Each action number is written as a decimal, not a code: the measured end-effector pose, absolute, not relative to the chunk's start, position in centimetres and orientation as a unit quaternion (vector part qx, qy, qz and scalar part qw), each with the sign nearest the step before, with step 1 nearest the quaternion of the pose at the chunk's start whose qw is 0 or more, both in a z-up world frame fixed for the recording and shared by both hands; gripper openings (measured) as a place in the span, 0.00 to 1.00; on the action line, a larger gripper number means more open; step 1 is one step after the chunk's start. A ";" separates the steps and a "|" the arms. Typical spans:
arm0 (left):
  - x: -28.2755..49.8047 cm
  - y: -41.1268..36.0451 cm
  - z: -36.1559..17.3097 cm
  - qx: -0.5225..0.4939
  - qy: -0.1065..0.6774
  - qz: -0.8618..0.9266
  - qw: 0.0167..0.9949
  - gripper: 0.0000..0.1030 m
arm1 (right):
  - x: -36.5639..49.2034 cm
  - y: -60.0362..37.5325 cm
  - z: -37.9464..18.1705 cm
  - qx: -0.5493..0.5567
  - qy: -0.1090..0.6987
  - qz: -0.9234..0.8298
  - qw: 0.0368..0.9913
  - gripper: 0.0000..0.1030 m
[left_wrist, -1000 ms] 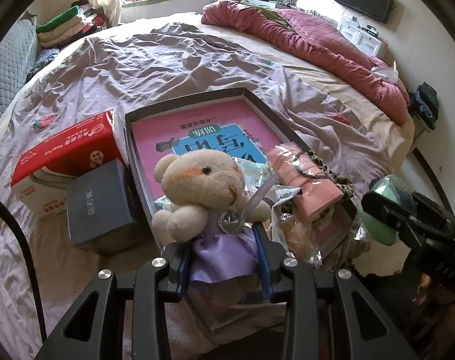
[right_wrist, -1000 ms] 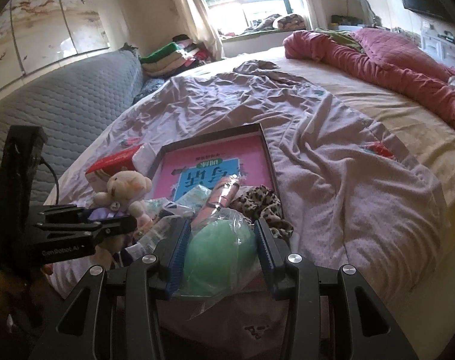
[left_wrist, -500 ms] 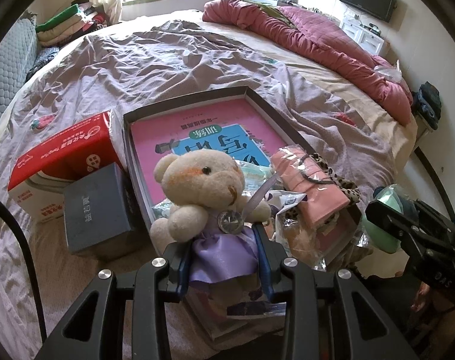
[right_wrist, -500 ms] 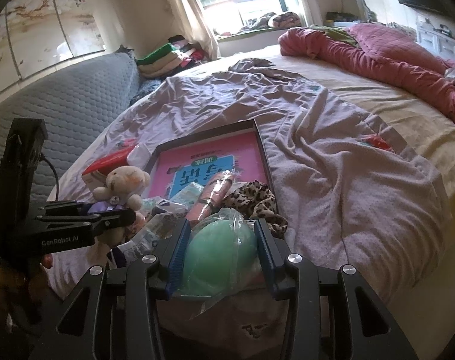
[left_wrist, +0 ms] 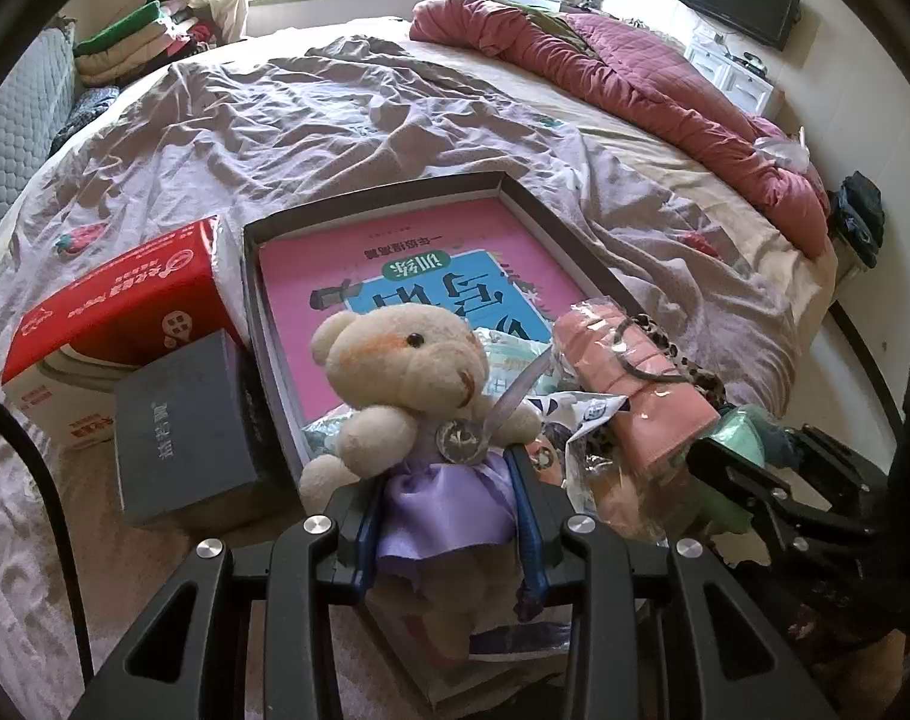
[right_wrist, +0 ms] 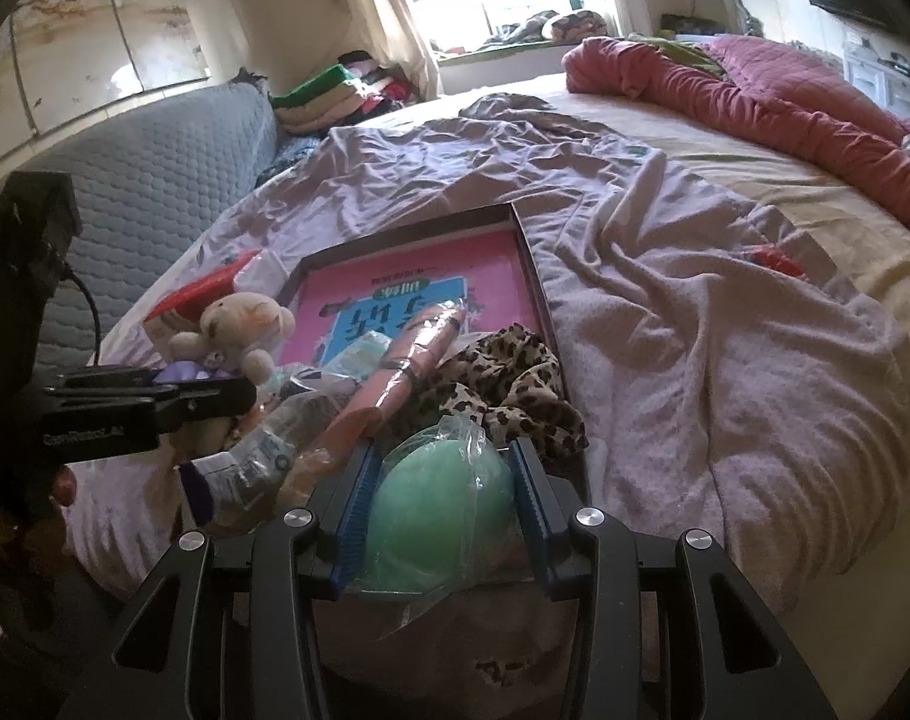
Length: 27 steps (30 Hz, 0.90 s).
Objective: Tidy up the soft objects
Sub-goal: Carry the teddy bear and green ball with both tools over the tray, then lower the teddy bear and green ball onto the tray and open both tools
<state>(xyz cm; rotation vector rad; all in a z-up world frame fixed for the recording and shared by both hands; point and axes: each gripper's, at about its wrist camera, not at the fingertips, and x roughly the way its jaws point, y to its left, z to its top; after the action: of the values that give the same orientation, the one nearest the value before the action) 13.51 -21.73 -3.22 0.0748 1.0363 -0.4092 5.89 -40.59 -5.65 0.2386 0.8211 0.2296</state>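
Note:
My left gripper (left_wrist: 446, 480) is shut on a beige teddy bear (left_wrist: 407, 372) in a purple dress, held upright over the near end of a dark tray (left_wrist: 395, 195) with a pink book (left_wrist: 407, 264). The bear also shows in the right wrist view (right_wrist: 239, 324). My right gripper (right_wrist: 440, 492) is shut on a green soft ball in a clear plastic bag (right_wrist: 440, 516), at the tray's near right corner. A pink packet (left_wrist: 628, 378) and leopard-print cloth (right_wrist: 508, 378) lie in the tray.
A red-and-white box (left_wrist: 113, 312) and a dark grey box (left_wrist: 185, 426) sit left of the tray on the mauve bedsheet (left_wrist: 335, 114). A rolled red quilt (left_wrist: 634, 72) lies at the far right. Folded clothes (left_wrist: 137, 36) are stacked by the window.
Both grippers keep their hold. The right gripper with the green ball has shifted slightly toward the tray; the bear stays in about the same place.

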 end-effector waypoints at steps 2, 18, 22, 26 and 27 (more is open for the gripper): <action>13.7 -21.8 -3.3 0.035 0.491 -0.193 0.849 0.36 | 6.3 -40.5 -5.9 0.121 0.396 0.110 0.904 0.44; 14.4 -21.8 -3.3 0.022 0.488 -0.201 0.849 0.36 | 7.7 -40.1 -6.6 0.135 0.382 0.103 0.908 0.44; 14.4 -21.8 -3.3 0.022 0.487 -0.202 0.849 0.36 | 7.1 -40.1 -7.1 0.129 0.386 0.102 0.908 0.44; 14.5 -21.7 -3.4 0.018 0.489 -0.201 0.848 0.36 | 6.9 -40.4 -7.5 0.132 0.387 0.097 0.908 0.44; 14.5 -21.8 -3.6 0.020 0.490 -0.202 0.848 0.36 | 7.0 -40.4 -7.7 0.133 0.387 0.095 0.908 0.45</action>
<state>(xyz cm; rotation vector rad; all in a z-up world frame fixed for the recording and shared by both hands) 14.48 -21.78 -3.55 0.0414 1.0328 -0.4267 7.02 -40.45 -7.65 0.2743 0.7984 0.1958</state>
